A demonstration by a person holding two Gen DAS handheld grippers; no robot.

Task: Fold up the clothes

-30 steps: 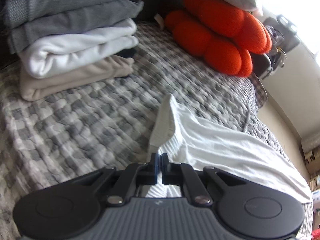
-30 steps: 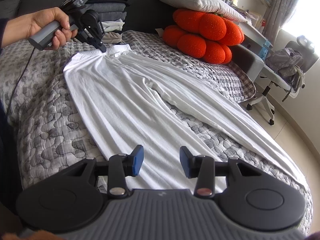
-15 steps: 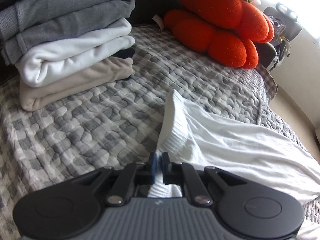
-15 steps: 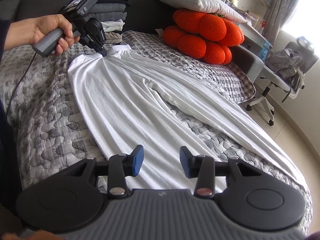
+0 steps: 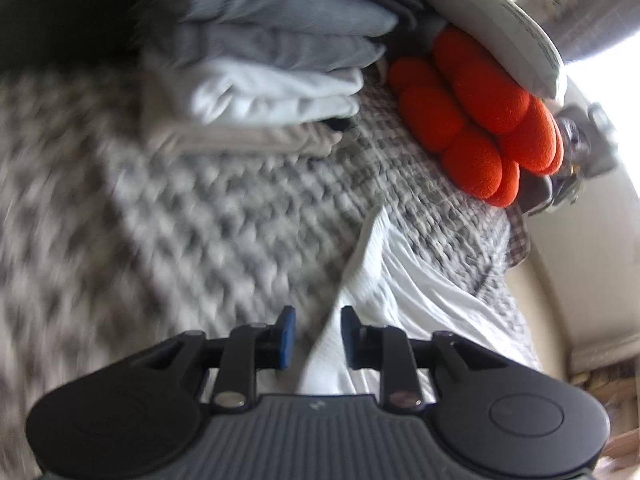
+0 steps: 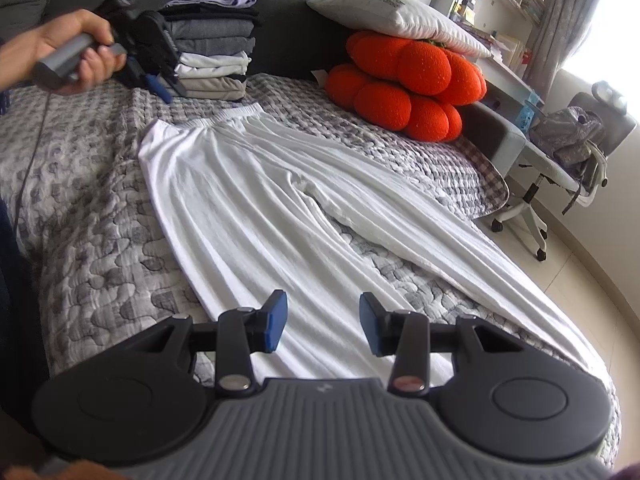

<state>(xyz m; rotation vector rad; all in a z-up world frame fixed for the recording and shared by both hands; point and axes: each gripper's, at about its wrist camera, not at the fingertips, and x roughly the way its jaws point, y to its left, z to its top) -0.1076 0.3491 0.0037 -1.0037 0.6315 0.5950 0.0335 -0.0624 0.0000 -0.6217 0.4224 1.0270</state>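
Observation:
White trousers [image 6: 256, 200] lie spread flat on the grey quilted bed, waistband [image 6: 224, 117] at the far end, legs running toward the lower right. In the left wrist view the waistband edge [image 5: 360, 256] lies below and between the fingers. My left gripper [image 5: 316, 332] is open, lifted a little above the waistband; in the right wrist view a hand holds the left gripper [image 6: 164, 90] above the bed in front of the stack. My right gripper [image 6: 323, 322] hovers open over the near trouser leg, gripping nothing.
A stack of folded clothes [image 6: 212, 56] stands at the far end against the dark headboard. Orange round cushions [image 6: 404, 84] and a white pillow [image 6: 392, 20] sit to the right. An office chair [image 6: 560, 168] stands beside the bed's right edge [image 6: 500, 192].
My left gripper has opened and let go of the waistband, then lifted up and away toward the folded stack. The waistband now lies flat. My right gripper has stayed put.

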